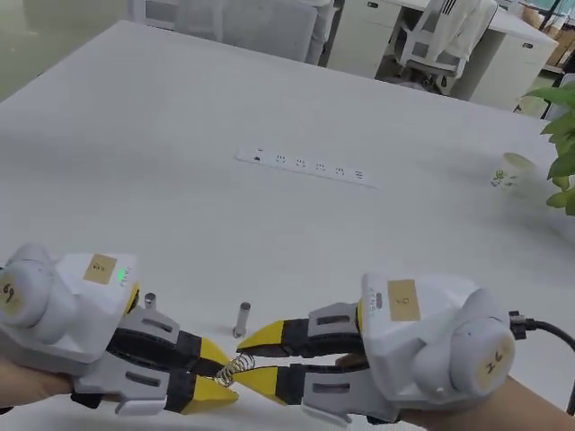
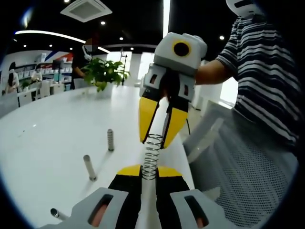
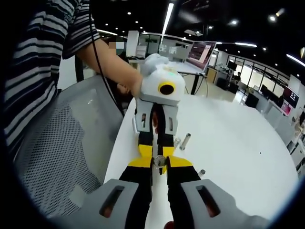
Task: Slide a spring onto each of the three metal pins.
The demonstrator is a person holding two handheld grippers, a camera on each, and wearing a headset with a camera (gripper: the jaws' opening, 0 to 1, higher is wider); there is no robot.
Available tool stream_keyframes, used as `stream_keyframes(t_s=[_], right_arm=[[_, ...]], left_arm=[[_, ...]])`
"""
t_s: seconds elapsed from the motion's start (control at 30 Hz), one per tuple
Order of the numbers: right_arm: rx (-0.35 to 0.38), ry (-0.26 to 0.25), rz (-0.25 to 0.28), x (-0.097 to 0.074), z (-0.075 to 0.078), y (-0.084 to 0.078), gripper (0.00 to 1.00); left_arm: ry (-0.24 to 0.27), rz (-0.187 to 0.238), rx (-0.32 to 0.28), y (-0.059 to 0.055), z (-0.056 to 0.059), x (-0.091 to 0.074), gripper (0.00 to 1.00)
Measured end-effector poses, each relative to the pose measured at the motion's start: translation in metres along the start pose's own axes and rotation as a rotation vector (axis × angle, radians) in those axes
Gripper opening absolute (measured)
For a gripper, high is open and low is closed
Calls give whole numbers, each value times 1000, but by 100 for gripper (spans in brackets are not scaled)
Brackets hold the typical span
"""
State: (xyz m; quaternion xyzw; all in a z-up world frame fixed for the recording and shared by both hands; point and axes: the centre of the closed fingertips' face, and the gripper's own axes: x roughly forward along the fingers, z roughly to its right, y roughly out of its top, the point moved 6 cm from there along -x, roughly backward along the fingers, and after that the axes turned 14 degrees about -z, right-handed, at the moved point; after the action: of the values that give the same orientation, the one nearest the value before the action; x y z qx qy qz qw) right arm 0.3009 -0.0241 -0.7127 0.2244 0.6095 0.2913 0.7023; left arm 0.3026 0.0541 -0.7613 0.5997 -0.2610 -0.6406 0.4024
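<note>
I hold one spring [image 1: 235,366] in the air between my two grippers, low over the near edge of the white table [image 1: 269,90]. The left gripper [image 2: 149,174] has its jaws narrow on one end and the right gripper [image 2: 155,139] pinches the other end. The nearest pin [image 2: 56,213] and the middle pin [image 2: 89,167] look bare. The far pin [image 2: 110,140] looks ribbed, perhaps from a spring, but I cannot tell. I judge that most of the task is left. The table is smooth and carries a power strip [image 1: 305,167] and a paper cup [image 1: 512,169]. Around it is an open office with a plant [image 1: 561,144], chairs and ceiling lights.
</note>
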Motion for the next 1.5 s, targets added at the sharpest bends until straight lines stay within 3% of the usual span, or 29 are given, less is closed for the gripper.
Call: stream_keyframes(t_s=[0.4,1.03,1.5], right_arm=[[-37,-29,20,6,0,9,8],[-57,-44,42,2,4,16,7],[-64,-58,37,1,1,17,7]], left_arm=[[2,8,-1,3,0,1,2],[-6,15,-13,7,-2,-8,4],[-5,24,-26,6,0,-12,11]])
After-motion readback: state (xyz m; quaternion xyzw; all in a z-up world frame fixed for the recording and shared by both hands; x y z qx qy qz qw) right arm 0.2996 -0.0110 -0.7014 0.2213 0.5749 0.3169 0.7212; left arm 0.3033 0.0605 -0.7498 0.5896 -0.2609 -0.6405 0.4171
